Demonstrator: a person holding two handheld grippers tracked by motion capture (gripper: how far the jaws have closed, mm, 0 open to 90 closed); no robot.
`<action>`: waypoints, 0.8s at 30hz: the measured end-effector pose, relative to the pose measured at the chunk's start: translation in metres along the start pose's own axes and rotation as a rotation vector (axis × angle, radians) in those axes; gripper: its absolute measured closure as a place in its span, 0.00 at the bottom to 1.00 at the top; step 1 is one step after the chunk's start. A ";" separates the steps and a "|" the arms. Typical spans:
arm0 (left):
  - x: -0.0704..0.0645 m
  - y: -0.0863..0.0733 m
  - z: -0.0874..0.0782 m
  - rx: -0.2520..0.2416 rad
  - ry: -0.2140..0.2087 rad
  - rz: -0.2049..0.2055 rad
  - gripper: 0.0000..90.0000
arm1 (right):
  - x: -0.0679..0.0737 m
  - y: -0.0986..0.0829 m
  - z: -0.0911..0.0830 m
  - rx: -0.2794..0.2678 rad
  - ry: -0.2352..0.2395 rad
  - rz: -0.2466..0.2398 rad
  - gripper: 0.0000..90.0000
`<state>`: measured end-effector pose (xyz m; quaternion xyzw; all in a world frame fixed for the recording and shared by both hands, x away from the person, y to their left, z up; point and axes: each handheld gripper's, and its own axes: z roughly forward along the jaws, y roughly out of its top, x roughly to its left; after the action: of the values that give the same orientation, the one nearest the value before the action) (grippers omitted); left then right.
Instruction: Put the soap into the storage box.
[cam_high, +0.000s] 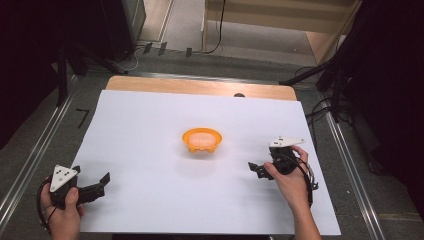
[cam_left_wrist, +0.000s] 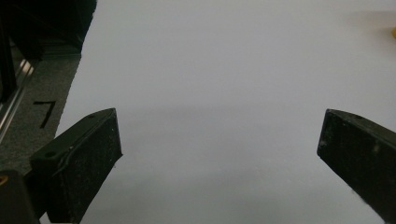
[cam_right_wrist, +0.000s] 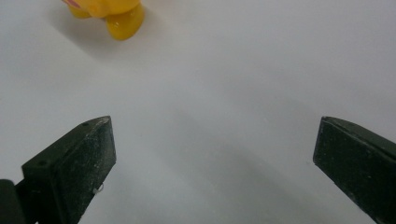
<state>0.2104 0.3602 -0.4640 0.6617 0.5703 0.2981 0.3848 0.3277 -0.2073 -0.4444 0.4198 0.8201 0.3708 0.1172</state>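
A small orange bowl-shaped toy (cam_high: 202, 140) with a pale pink inside stands in the middle of the white sheet (cam_high: 150, 115). My left gripper (cam_high: 100, 185) is held low at the sheet's near left corner, its jaws wide apart over bare sheet (cam_left_wrist: 219, 135). My right gripper (cam_high: 255, 170) is at the near right, pointing left toward the toy, and also open (cam_right_wrist: 215, 135). In the right gripper view the toy's yellow-orange feet (cam_right_wrist: 112, 14) sit at the top left, well beyond the jaws. Nothing lies between either pair of jaws.
The white sheet covers a wooden table whose far edge (cam_high: 200, 86) shows. Grey floor surrounds it, with a black tape mark (cam_high: 82, 117) at the left. Dark stand legs and cables (cam_high: 325, 100) lie at the right.
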 end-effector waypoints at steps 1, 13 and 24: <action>0.000 0.000 0.000 0.000 0.000 0.000 0.00 | 0.000 -0.006 -0.003 -0.007 -0.003 0.010 0.00; 0.000 0.000 0.000 0.000 0.002 0.000 0.00 | -0.009 -0.037 -0.023 -0.051 -0.024 0.061 0.00; -0.001 0.000 0.000 -0.003 0.009 0.003 0.00 | -0.023 -0.072 -0.046 -0.093 -0.066 0.100 0.00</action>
<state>0.2102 0.3591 -0.4643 0.6605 0.5709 0.3025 0.3825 0.2757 -0.2750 -0.4660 0.4663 0.7758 0.3997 0.1448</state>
